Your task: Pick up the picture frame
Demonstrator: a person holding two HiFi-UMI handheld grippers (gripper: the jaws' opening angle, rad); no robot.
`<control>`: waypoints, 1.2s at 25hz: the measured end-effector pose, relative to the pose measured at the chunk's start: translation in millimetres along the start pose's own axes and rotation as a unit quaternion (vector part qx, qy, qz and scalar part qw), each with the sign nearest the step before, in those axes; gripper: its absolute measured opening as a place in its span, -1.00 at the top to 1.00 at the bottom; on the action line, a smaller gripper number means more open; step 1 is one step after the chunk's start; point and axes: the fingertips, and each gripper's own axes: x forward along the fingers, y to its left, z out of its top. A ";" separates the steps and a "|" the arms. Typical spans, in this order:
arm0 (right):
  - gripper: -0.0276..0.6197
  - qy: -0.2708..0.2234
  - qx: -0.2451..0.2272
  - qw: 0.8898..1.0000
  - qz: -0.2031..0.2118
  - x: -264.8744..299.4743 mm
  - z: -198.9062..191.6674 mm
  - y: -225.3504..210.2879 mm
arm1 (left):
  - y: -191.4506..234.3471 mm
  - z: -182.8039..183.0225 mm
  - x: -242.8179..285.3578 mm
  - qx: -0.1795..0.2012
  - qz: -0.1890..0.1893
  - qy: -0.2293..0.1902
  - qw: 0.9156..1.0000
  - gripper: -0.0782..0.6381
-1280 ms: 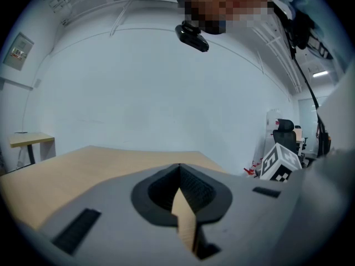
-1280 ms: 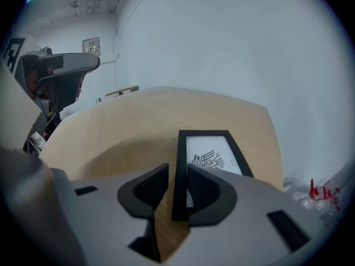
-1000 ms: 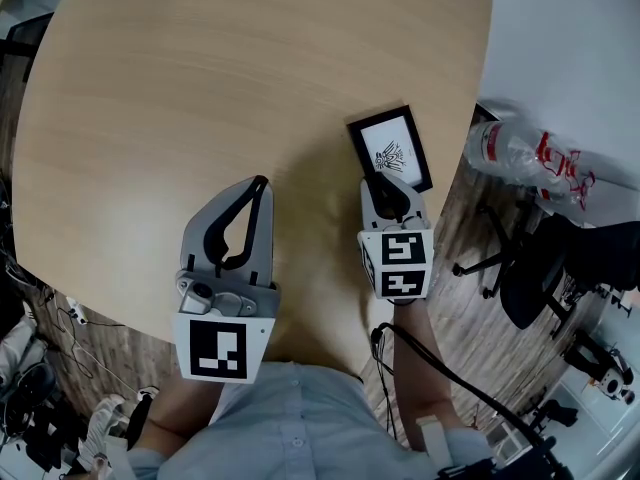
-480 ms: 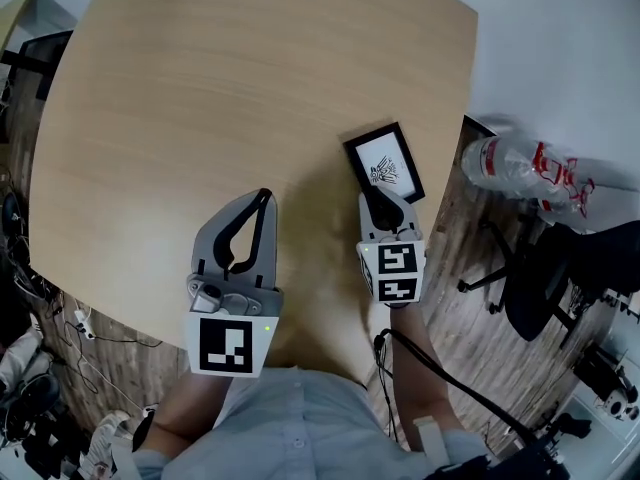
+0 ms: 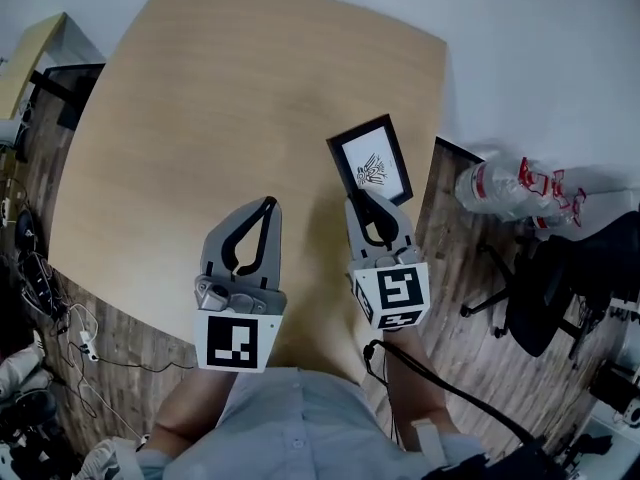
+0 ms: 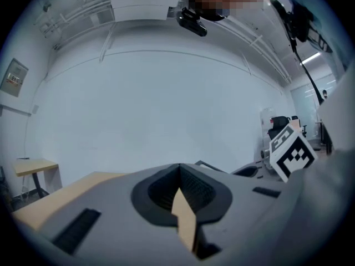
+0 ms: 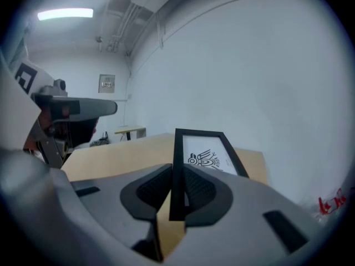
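Observation:
The picture frame [image 5: 370, 163], black-edged with a white print of a dark figure, hangs above the right side of the wooden table [image 5: 200, 118]. My right gripper [image 5: 368, 196] is shut on its near edge. In the right gripper view the frame [image 7: 208, 154] stands on edge between the dark pads [image 7: 151, 190], tilted away from me. My left gripper [image 5: 266, 204] hovers over the table to the left, jaws shut with nothing between them. The left gripper view shows its tips [image 6: 178, 173] meeting against a pale wall.
A clear plastic bottle with red print [image 5: 510, 183] lies right of the table. A black office chair [image 5: 540, 288] stands on the wood floor beside it. Cables [image 5: 40, 298] trail on the floor at the left. A small desk [image 5: 40, 48] is at far left.
Both grippers have risen. The frame has come up off the table in the right gripper and now tilts upward.

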 end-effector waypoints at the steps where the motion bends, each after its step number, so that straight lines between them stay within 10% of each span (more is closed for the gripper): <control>1: 0.73 -0.023 0.000 1.000 0.003 -13.8 16.7 5.0 | -6.0 10.4 -8.2 0.005 0.002 -0.009 1.000 0.78; 10: 0.73 -0.188 -0.033 0.982 0.004 -107.4 127.5 29.9 | -23.6 82.7 -57.0 0.052 0.031 -0.095 0.994 0.78; 30: 0.73 -0.265 -0.081 0.961 -0.007 -157.2 175.3 56.8 | -25.4 132.0 -96.7 0.080 0.047 -0.166 0.982 0.78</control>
